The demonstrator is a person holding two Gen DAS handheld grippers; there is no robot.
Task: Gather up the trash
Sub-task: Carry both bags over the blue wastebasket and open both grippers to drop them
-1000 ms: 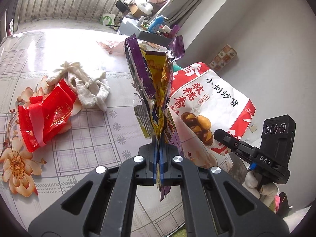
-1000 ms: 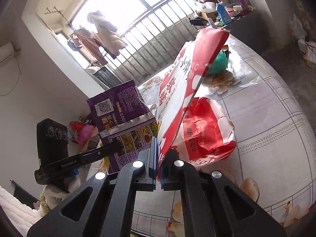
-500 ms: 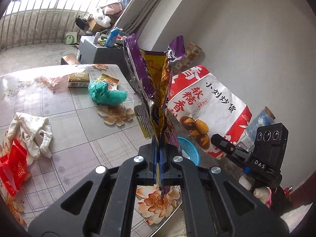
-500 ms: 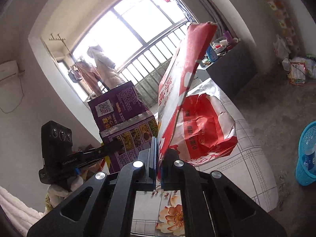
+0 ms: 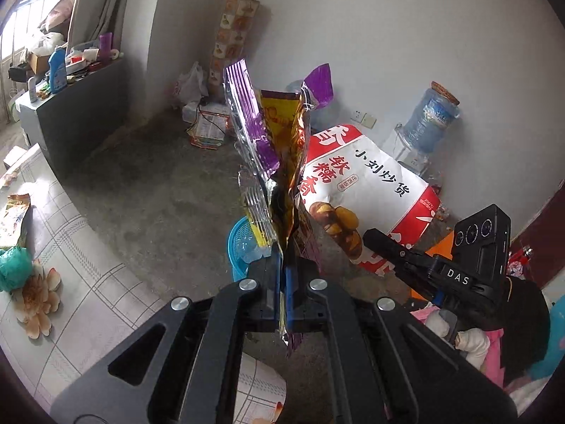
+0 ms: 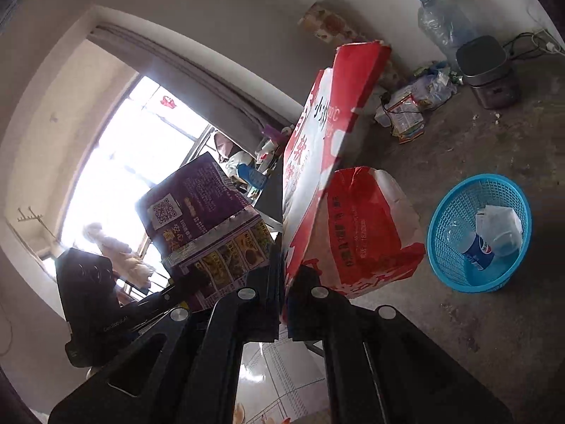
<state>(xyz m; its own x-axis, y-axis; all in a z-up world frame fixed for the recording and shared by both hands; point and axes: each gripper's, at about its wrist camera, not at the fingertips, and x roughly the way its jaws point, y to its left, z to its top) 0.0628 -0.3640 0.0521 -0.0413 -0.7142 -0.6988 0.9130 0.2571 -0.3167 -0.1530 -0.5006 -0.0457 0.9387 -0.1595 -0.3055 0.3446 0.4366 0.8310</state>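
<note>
My left gripper (image 5: 282,254) is shut on a crumpled purple and yellow snack wrapper (image 5: 268,141) that stands up between its fingers. My right gripper (image 6: 284,268) is shut on a big red and white snack bag (image 6: 317,162), held up off the table. Each view shows the other hand's load: the red and white bag (image 5: 363,190) at the right of the left view, the purple wrapper (image 6: 208,219) at the left of the right view. A blue plastic basket (image 6: 448,268) sits on the concrete floor with a bottle (image 6: 476,247) and a white wrapper inside; the held wrapper half hides that basket (image 5: 238,233) in the left view.
The tiled table (image 5: 70,265) with flower prints lies at the lower left, bearing a green bag (image 5: 14,268) and a snack packet (image 5: 14,219). A water jug (image 5: 430,123), a rice cooker (image 6: 487,70), floor litter (image 5: 208,130) and a dark cabinet (image 5: 81,106) stand along the walls.
Both grippers have swung away from the table towards the floor with their loads still gripped. The blue basket has come into view, and the table has slid to the left edge.
</note>
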